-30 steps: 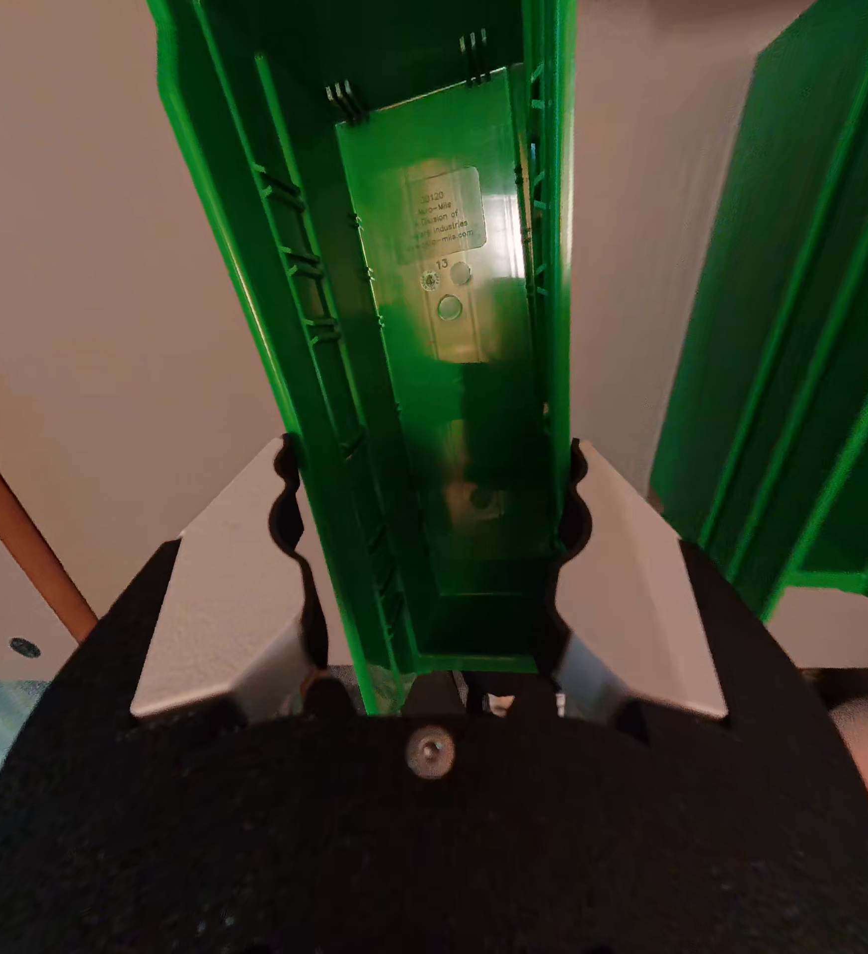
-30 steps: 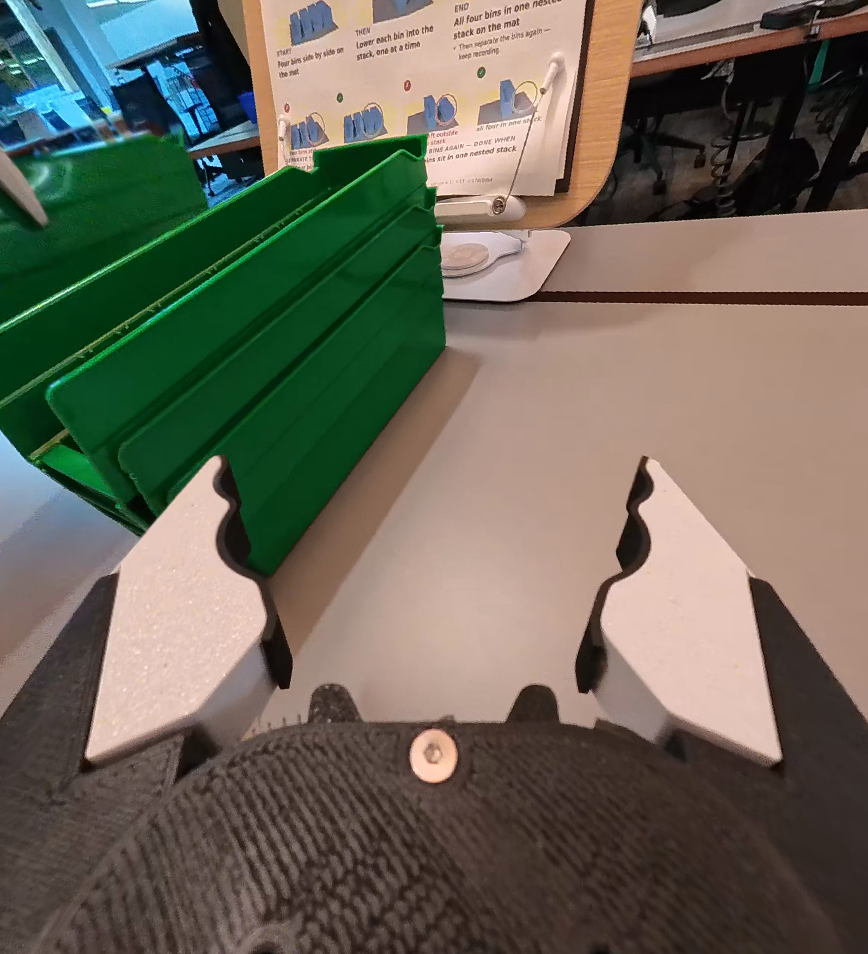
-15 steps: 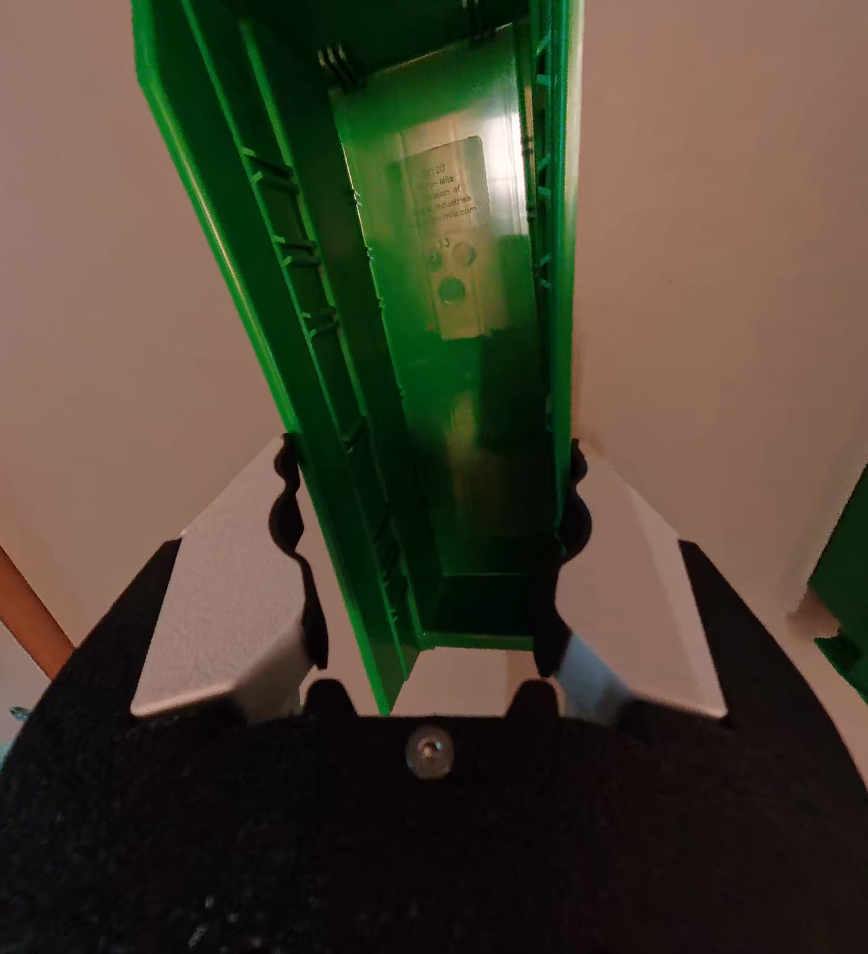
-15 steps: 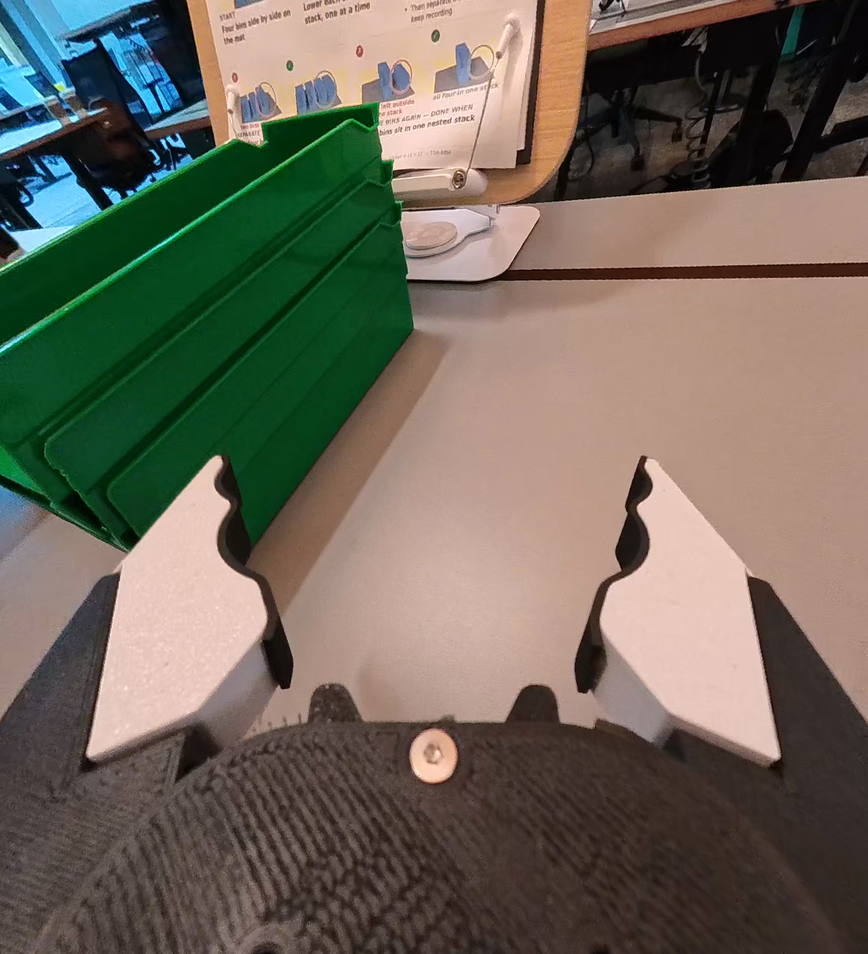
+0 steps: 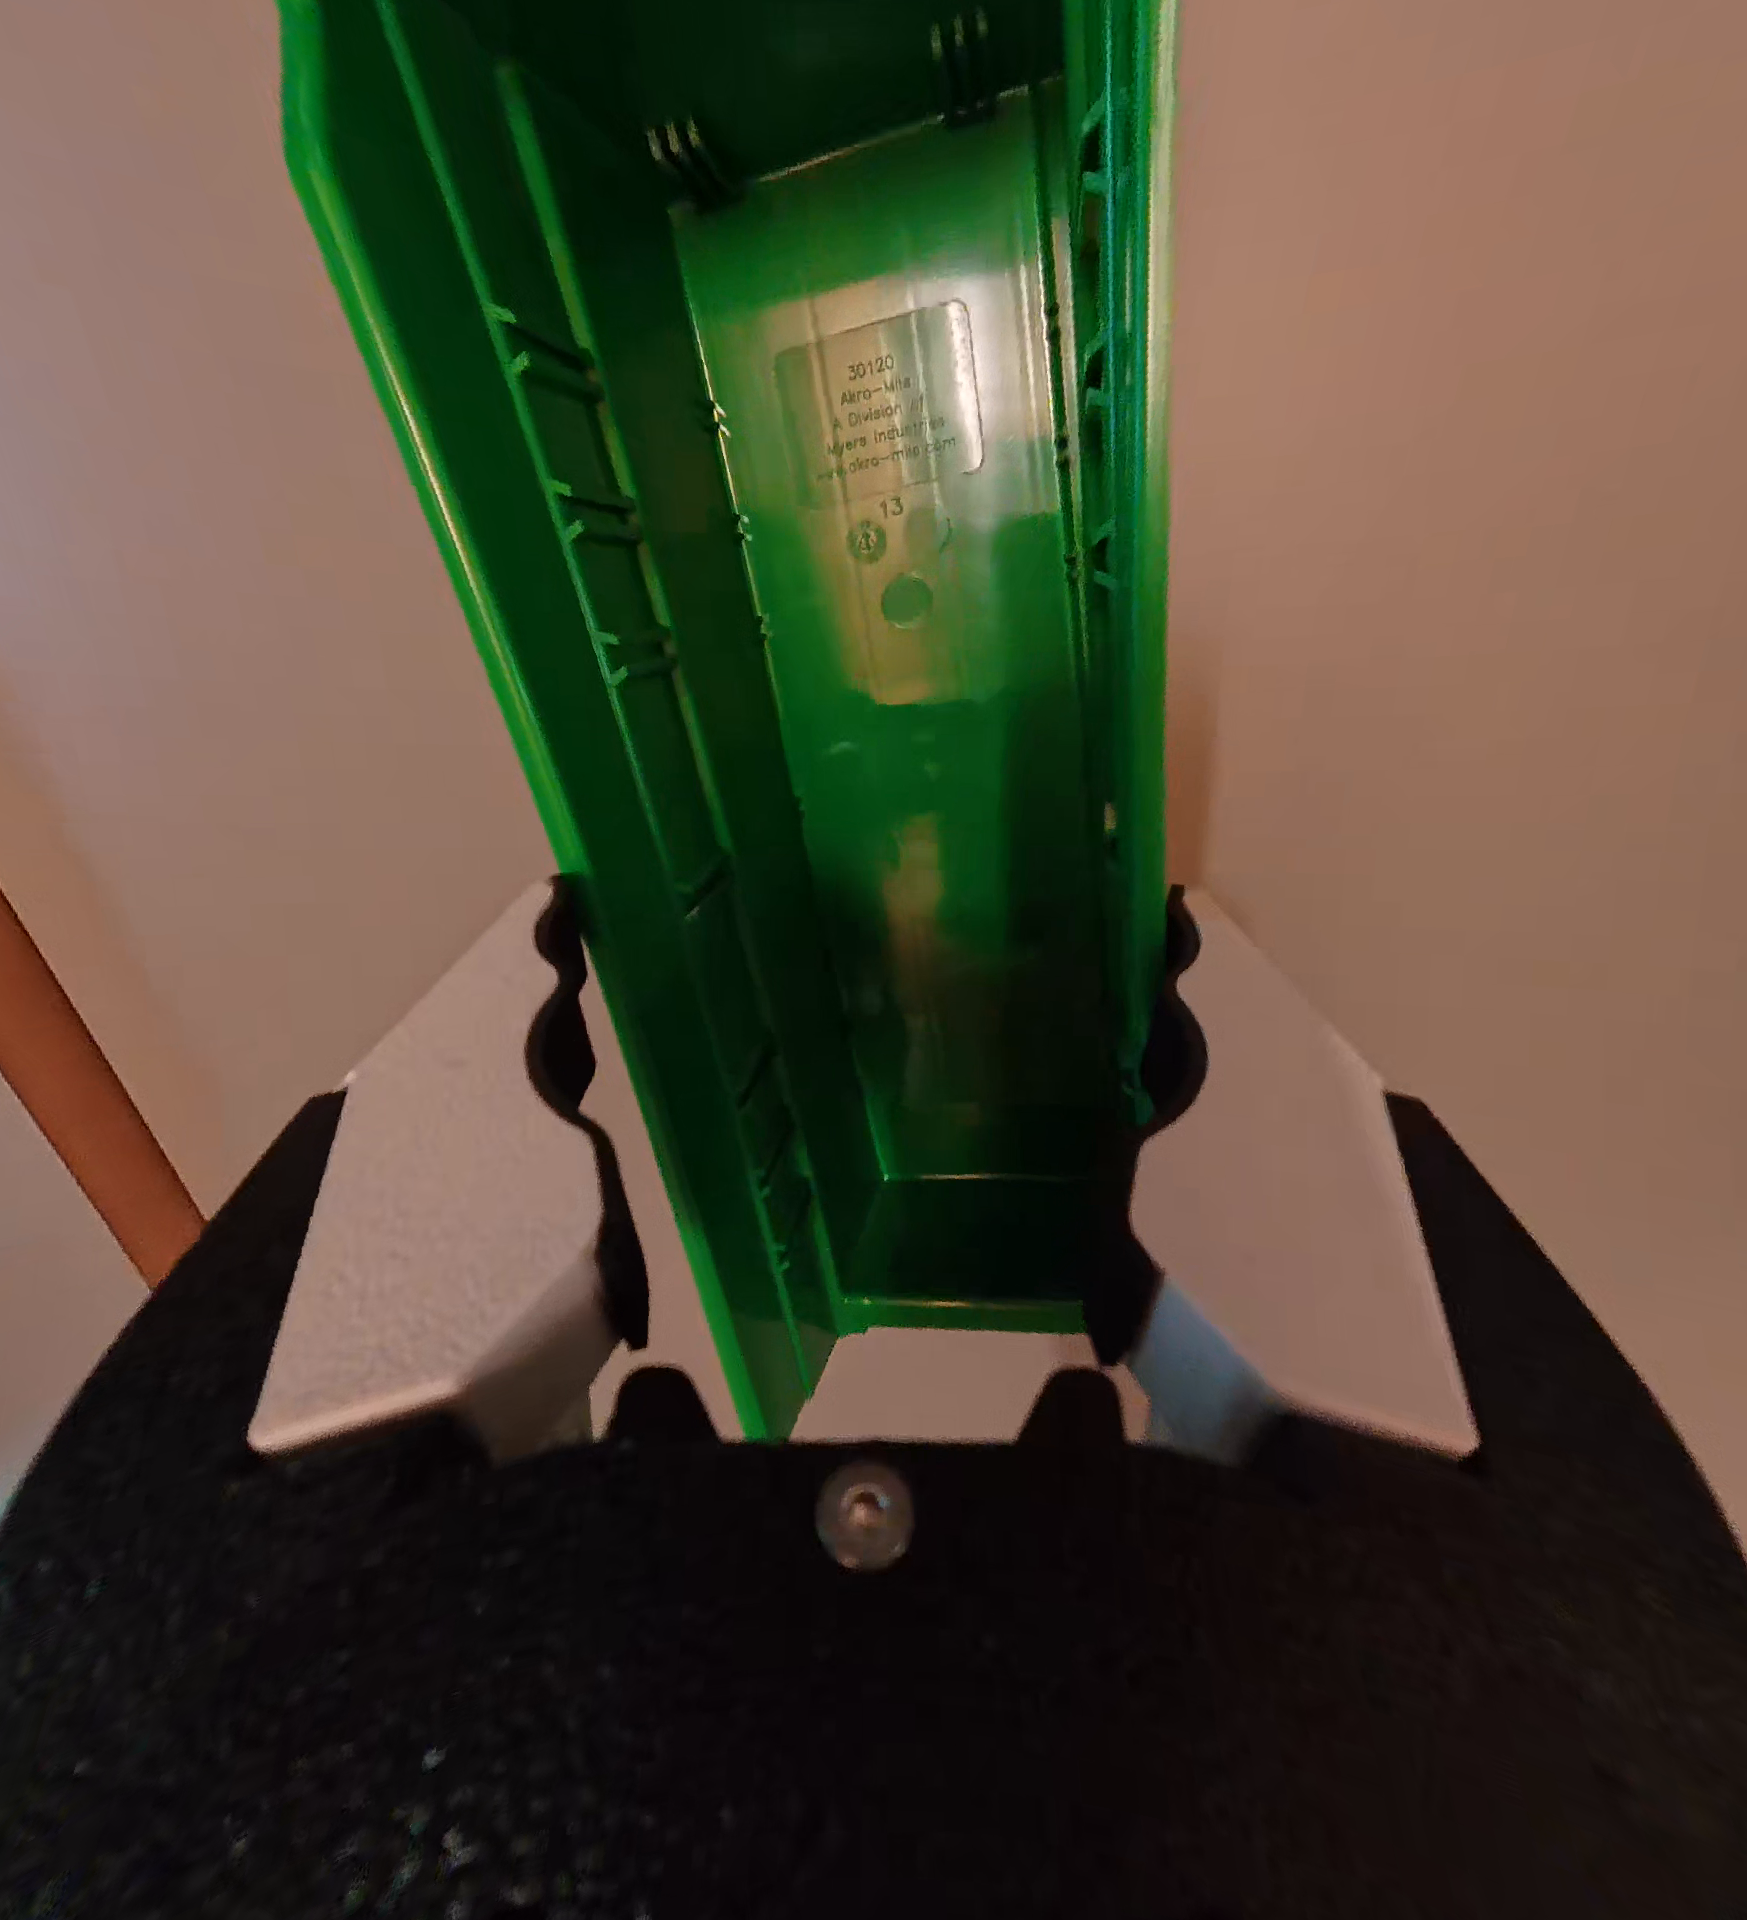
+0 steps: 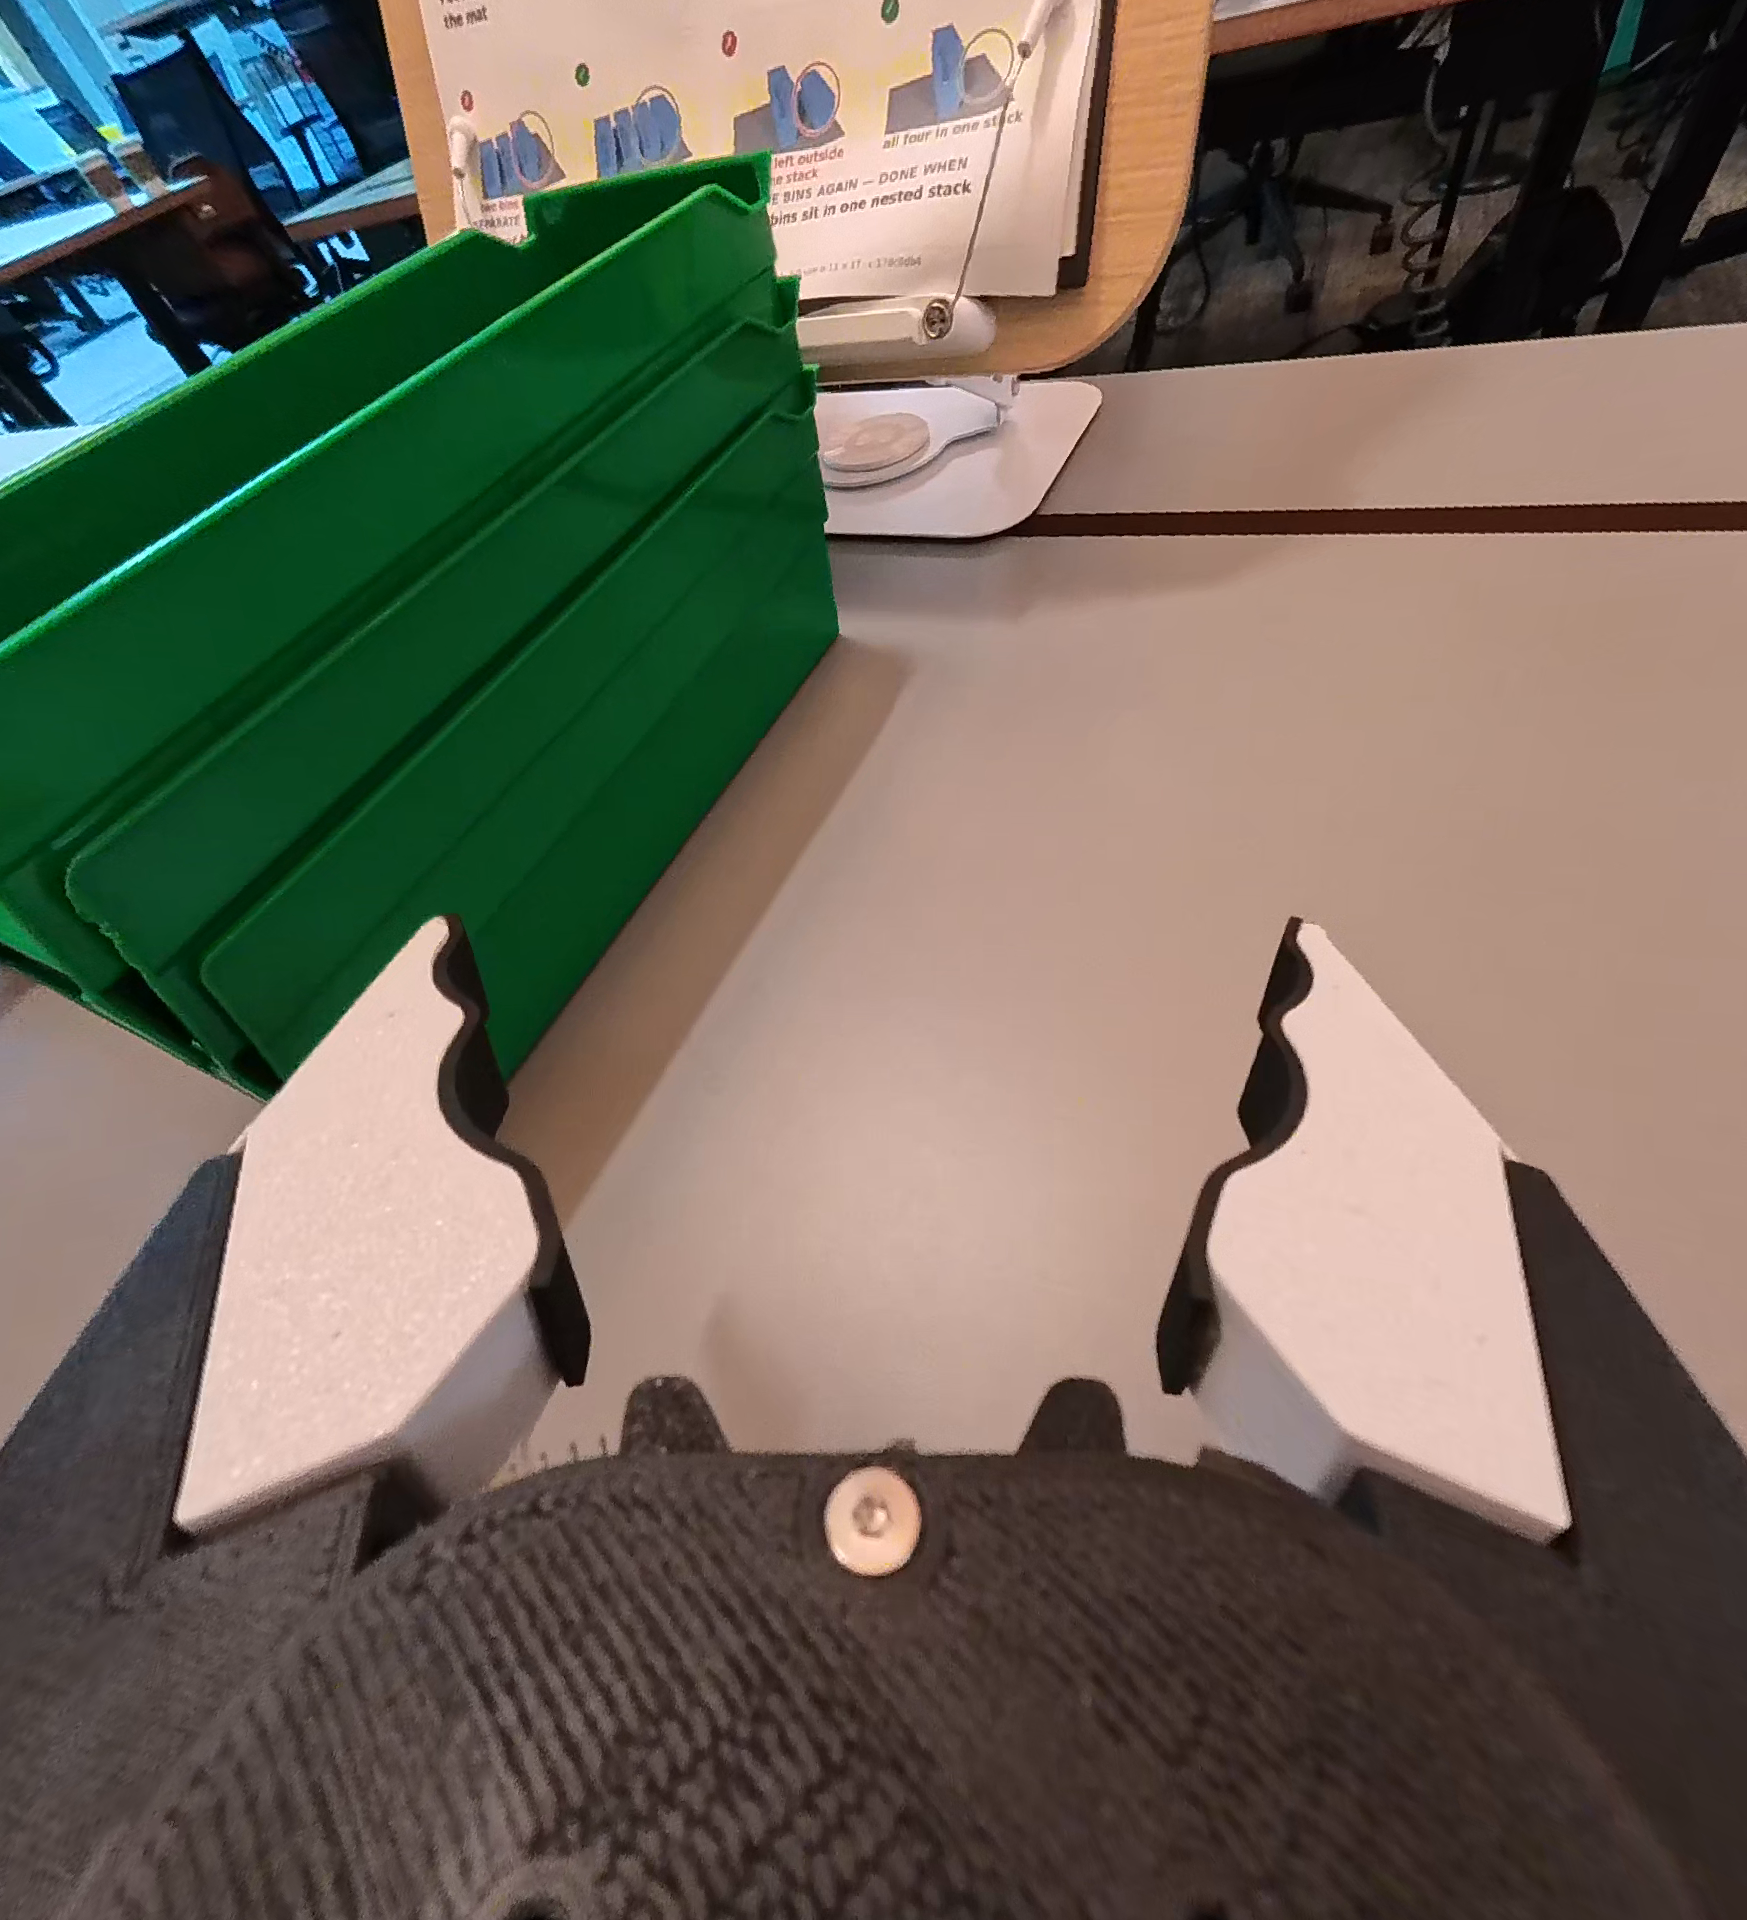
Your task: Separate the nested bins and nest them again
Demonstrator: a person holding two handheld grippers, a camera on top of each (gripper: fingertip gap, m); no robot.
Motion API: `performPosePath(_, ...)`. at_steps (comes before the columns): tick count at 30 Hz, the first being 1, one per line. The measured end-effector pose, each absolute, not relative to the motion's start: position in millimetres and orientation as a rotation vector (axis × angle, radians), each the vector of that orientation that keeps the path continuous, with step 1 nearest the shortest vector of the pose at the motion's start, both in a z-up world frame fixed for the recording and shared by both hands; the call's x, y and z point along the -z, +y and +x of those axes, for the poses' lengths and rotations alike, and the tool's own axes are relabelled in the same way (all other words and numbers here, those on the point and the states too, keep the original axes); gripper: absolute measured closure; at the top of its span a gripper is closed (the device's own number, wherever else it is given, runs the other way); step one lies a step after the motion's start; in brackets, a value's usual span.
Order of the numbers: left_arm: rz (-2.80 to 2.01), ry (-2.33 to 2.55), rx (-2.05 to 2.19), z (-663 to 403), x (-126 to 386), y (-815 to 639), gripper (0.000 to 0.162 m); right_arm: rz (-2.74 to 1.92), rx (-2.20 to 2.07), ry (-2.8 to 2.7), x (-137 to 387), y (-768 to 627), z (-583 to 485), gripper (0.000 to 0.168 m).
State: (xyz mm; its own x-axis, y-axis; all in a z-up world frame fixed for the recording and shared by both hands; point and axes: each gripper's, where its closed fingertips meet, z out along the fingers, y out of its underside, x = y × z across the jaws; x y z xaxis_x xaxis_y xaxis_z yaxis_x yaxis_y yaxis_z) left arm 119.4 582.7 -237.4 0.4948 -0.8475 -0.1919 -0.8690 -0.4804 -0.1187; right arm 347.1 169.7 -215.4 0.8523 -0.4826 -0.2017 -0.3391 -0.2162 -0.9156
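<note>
My left gripper (image 5: 866,914) is shut on a long green bin (image 5: 900,727), with one finger on each long outer wall near its close end. I look down into the open bin, which hangs above the pale table (image 5: 1471,623). A label patch sits on the bin's floor. In the right wrist view, a nested stack of green bins (image 6: 433,623) stands on the grey table (image 6: 1264,831) at the left. My right gripper (image 6: 869,940) is open and empty, low over the table, just right of the stack's close end.
A wooden board with an instruction sheet (image 6: 796,125) stands on a white base (image 6: 931,457) behind the stack. A dark seam (image 6: 1420,516) crosses the table at the back right. A brown strip (image 5: 38,987) runs along the left in the left wrist view. Desks and chairs stand beyond.
My left gripper has carried the green bin away from the stack, which has left the left wrist view. My right gripper has shifted slightly toward the stack and stays open.
</note>
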Motion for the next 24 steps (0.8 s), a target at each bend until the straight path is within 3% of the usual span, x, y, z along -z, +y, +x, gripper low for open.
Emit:
performPosePath(8,-2.496,1.452,-0.078,120.1,239.4,585.8,0.043,-1.846,0.2,0.572,208.3,170.9,342.0,0.023)
performPosePath(20,-2.464,1.429,-0.023,109.4,238.4,591.3,0.041,-1.735,0.154,0.508,150.1,171.6,309.4,0.021)
performPosePath(24,-2.383,1.331,0.047,116.3,211.7,592.0,0.046,-1.732,0.12,0.543,138.9,183.2,302.2,0.02)
